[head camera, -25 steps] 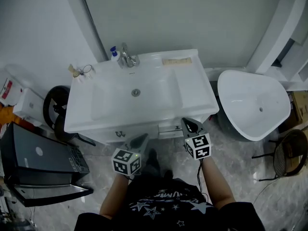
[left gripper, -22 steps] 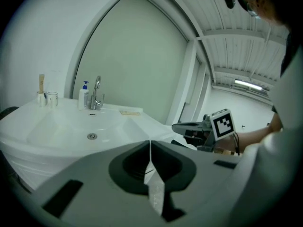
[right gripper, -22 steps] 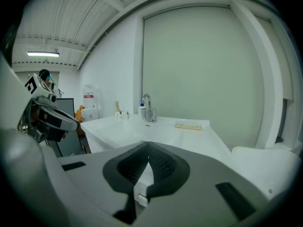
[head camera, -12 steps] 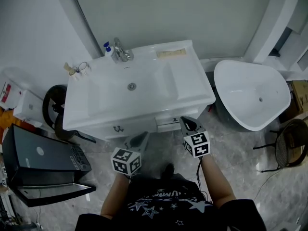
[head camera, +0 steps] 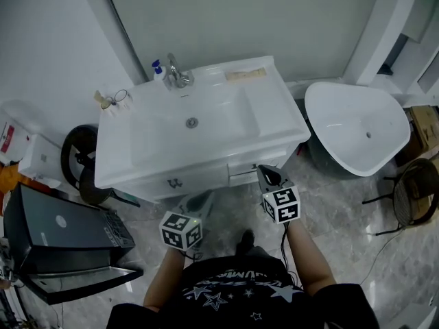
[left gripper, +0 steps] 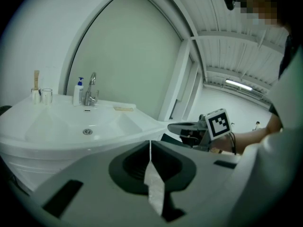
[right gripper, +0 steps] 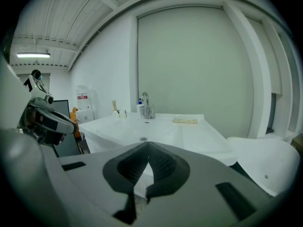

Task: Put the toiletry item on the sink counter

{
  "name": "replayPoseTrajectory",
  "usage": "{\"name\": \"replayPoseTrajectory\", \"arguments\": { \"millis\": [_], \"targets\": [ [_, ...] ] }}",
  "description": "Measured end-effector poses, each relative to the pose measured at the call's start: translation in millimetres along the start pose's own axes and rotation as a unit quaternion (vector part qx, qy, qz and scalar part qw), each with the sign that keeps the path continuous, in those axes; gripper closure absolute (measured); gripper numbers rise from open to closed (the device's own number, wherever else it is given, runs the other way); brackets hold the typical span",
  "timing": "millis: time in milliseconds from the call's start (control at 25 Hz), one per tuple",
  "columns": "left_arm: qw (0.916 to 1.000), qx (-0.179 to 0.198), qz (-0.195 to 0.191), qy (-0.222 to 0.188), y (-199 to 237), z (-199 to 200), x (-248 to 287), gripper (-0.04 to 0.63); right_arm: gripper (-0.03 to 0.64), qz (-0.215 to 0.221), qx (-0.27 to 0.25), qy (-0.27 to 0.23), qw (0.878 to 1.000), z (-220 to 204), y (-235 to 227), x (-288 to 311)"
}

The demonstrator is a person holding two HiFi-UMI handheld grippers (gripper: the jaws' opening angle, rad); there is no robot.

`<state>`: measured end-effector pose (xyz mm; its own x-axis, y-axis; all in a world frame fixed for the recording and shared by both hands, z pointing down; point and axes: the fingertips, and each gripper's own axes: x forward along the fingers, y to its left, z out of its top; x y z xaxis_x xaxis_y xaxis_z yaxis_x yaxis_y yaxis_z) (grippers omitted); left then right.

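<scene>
The white sink counter (head camera: 278, 125) stands ahead of me. On its back edge are a faucet (head camera: 180, 74), a pump bottle with a blue top (head camera: 160, 70) and a flat beige item (head camera: 245, 75). A glass and a brush (head camera: 110, 100) sit at its left back corner. My left gripper (head camera: 201, 199) hangs low in front of the cabinet, shut and holding nothing. My right gripper (head camera: 266, 175) is level with the drawer front, also shut and holding nothing. The left gripper view shows the closed tips of the left gripper (left gripper: 150, 143) below the counter rim (left gripper: 57, 141). The right gripper (right gripper: 148, 145) points at the basin.
A white tub (head camera: 357, 125) stands right of the sink, with a wire chair (head camera: 415, 197) and a cardboard box (head camera: 422, 125) beyond it. On the left are a black machine (head camera: 62, 232), a black round object (head camera: 79, 156) and a white tank (head camera: 38, 157). The floor is marbled tile.
The head view has shifted, so the sink sits a little higher and further right in the picture. Both grippers stay shut in front of the cabinet, slightly further from it.
</scene>
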<state>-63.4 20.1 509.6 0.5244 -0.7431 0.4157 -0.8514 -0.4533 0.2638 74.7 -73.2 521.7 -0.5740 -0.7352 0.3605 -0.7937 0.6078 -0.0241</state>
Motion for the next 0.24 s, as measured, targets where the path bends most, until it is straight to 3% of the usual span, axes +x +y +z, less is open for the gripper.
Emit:
{"name": "replayPoseTrajectory", "arguments": {
  "millis": [240],
  "targets": [
    [0.9999,0.007,-0.012,0.004,16,-11,-31,0.575,0.603,-0.015,0.002,-0.007,1.000,2,36,-7]
  ]
}}
